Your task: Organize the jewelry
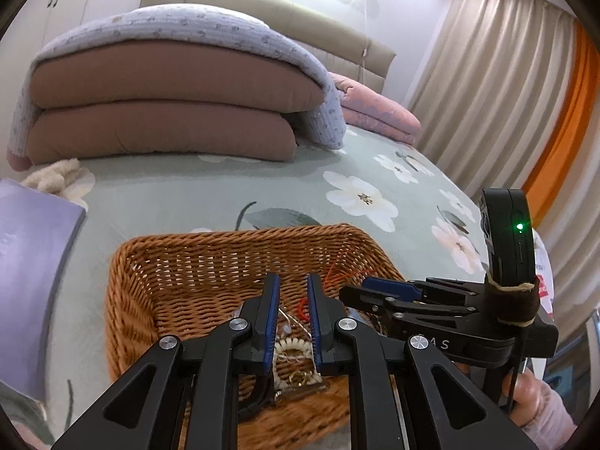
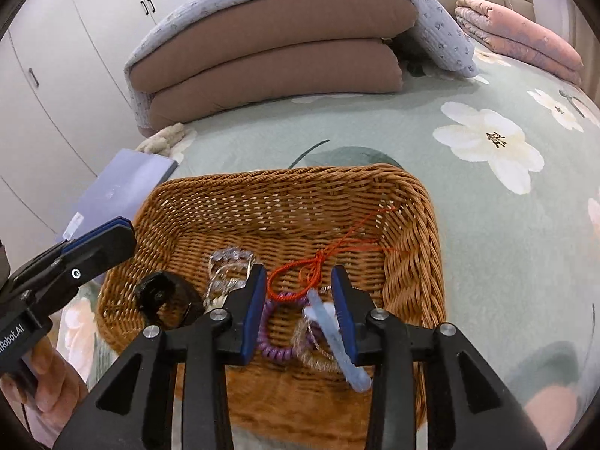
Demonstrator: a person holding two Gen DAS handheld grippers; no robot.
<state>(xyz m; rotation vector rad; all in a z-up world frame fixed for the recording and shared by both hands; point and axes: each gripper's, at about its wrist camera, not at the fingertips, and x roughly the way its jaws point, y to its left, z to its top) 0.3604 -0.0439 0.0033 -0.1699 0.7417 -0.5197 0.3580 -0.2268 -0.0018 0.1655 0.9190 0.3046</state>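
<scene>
My right gripper (image 2: 296, 285) hangs over the wicker basket (image 2: 412, 262) on the bed (image 2: 487, 225), its jaws spread, with the purple coil bracelet (image 2: 273, 348) and the pale blue clip (image 2: 337, 341) lying loose between them near the basket's front wall. My left gripper (image 1: 293, 292) has its jaws nearly together and empty above the cream coil band (image 1: 292, 348). To do well, I should lower the right one straight and close on one piece only, clear of the red cord (image 2: 322, 258).

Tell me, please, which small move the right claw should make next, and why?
Probably lower the right claw slightly and close it on the light blue piece. Its jaws stand open over the wicker basket, and the piece lies between them, beside the purple coil bracelet.
</scene>
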